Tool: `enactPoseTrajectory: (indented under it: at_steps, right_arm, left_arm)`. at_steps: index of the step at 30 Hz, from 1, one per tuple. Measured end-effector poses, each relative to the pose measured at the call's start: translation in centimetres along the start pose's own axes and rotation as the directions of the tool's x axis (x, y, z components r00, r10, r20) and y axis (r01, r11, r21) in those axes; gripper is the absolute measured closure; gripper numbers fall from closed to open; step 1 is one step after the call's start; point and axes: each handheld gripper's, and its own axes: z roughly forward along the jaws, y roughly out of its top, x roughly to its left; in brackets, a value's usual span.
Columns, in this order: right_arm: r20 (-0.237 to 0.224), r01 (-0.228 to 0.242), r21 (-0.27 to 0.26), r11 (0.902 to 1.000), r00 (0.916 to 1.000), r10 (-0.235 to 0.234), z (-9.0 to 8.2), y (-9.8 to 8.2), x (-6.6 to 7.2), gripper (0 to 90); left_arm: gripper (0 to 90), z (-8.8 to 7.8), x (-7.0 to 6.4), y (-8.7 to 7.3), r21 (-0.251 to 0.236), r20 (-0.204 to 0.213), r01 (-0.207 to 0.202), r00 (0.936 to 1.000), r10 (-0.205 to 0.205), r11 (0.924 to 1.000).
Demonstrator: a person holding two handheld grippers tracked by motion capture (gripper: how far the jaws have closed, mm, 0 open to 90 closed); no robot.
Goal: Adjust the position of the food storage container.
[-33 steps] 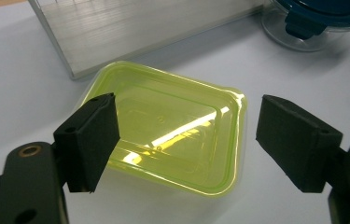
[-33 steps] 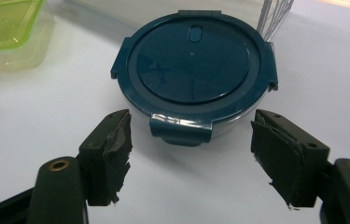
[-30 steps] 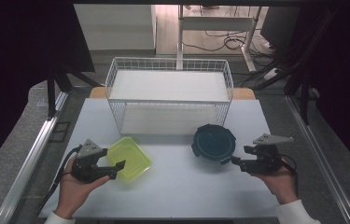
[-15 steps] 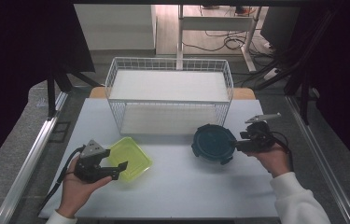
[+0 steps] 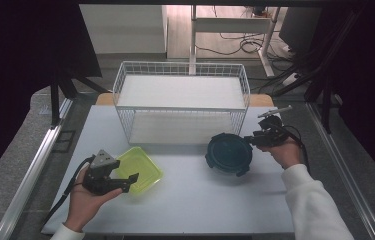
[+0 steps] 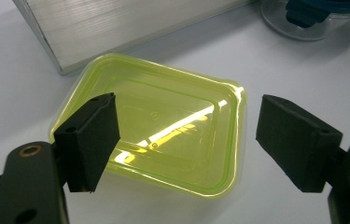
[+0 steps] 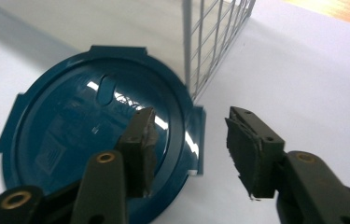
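While our left gripper (image 6: 182, 140) is hovering released over the yellow container (image 6: 163, 126), our right gripper's (image 7: 189, 144) fingers are closing around the blue lid's (image 7: 84, 140) edge tab, not yet pressing it.

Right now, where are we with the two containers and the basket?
Done: nothing yet; the wire basket holds nothing. In hand: the right gripper, jaws just closing, straddles a lid tab of the blue round container; no grip yet. The left gripper hovers open over the yellow-green container. Left: gripping and moving both.

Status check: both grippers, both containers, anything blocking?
Left gripper open over yellow container. Right gripper closing, straddling blue lid edge tab, no grip yet. Wire basket close behind.
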Motion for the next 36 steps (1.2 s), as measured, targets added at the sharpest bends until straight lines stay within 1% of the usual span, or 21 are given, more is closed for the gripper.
enactPoseTrajectory:
  at_steps: [3,8,11,13,15,18,20,22,24,25,28,29,32,33,36]
  right_arm:
    - [-0.002,-0.01,0.007,0.9999,1.0,0.01,0.6,0.3,-0.2,56.5]
    - [0.016,0.008,0.037,0.9993,0.9998,-0.008,1.9,0.6,-0.4,64.4]
    - [0.024,0.018,0.053,0.9984,0.9995,-0.019,2.8,0.8,-0.4,71.9]
    - [0.022,0.022,0.065,0.9976,0.9995,-0.024,3.4,1.0,-0.4,76.8]
    - [0.026,0.027,0.066,0.9975,0.9992,-0.029,3.8,1.2,-0.5,79.9]
    - [0.022,0.018,0.061,0.998,0.9996,-0.02,4.0,1.4,-0.6,83.4]
    - [0.021,0.018,0.062,0.9979,0.9996,-0.019,4.1,1.5,-0.7,85.0]
    - [0.043,0.023,0.063,0.9977,0.9987,-0.026,4.3,1.5,-0.7,86.3]
    - [0.047,0.018,0.063,0.9978,0.9987,-0.021,4.4,1.5,-0.8,87.7]
    - [0.036,0.009,0.061,0.9981,0.9993,-0.011,4.6,1.4,-0.9,88.3]
    - [0.025,0.009,0.065,0.9979,0.9996,-0.01,4.9,1.5,-0.8,88.5]
    - [0.031,0.007,0.066,0.9978,0.9995,-0.009,4.9,1.5,-0.7,88.6]
    - [0.047,-0.024,0.06,0.9979,0.9987,0.022,4.9,1.3,-0.5,88.8]
    - [0.055,-0.022,0.059,0.998,0.9983,0.019,4.8,1.3,-0.4,88.8]
    - [0.059,-0.019,0.058,0.9981,0.9981,0.015,4.6,1.0,-0.3,88.9]
  left_arm:
    - [21.0,-0.1,0.1,-0.1,-0.002,-0.003,0.005,1.0,-0.005,1.0]
    - [21.0,-0.1,0.4,-0.5,0.005,-0.007,0.01,0.9999,-0.01,0.9999]
    - [21.1,-0.1,0.4,-0.5,0.005,-0.009,0.017,0.9998,-0.017,0.9998]
    - [21.1,-0.1,0.4,-0.6,0.005,-0.009,0.018,0.9998,-0.018,0.9998]
    - [21.1,-0.1,0.4,-0.6,0.007,-0.01,0.017,0.9998,-0.017,0.9998]
    - [21.1,-0.1,0.5,-0.8,0.009,-0.012,0.02,0.9997,-0.02,0.9997]
    - [21.2,-0.1,0.6,-0.9,0.01,-0.014,0.023,0.9997,-0.023,0.9997]
    - [21.2,-0.1,0.6,-0.9,0.011,-0.014,0.023,0.9996,-0.023,0.9997]
    - [21.2,-0.1,0.6,-0.9,0.012,-0.014,0.023,0.9996,-0.023,0.9997]
    - [21.2,-0.1,0.6,-1.0,0.014,-0.015,0.024,0.9996,-0.023,0.9996]
    - [21.2,-0.1,0.6,-1.0,0.015,-0.015,0.024,0.9996,-0.024,0.9996]
    - [21.2,0.0,0.6,-1.0,0.015,-0.015,0.024,0.9996,-0.024,0.9996]
    - [21.2,0.0,0.6,-1.0,0.016,-0.016,0.023,0.9996,-0.023,0.9996]
    - [21.1,0.0,0.6,-1.0,0.016,-0.016,0.023,0.9996,-0.022,0.9996]
    - [21.1,0.0,0.5,-1.0,0.015,-0.013,0.024,0.9996,-0.024,0.9996]
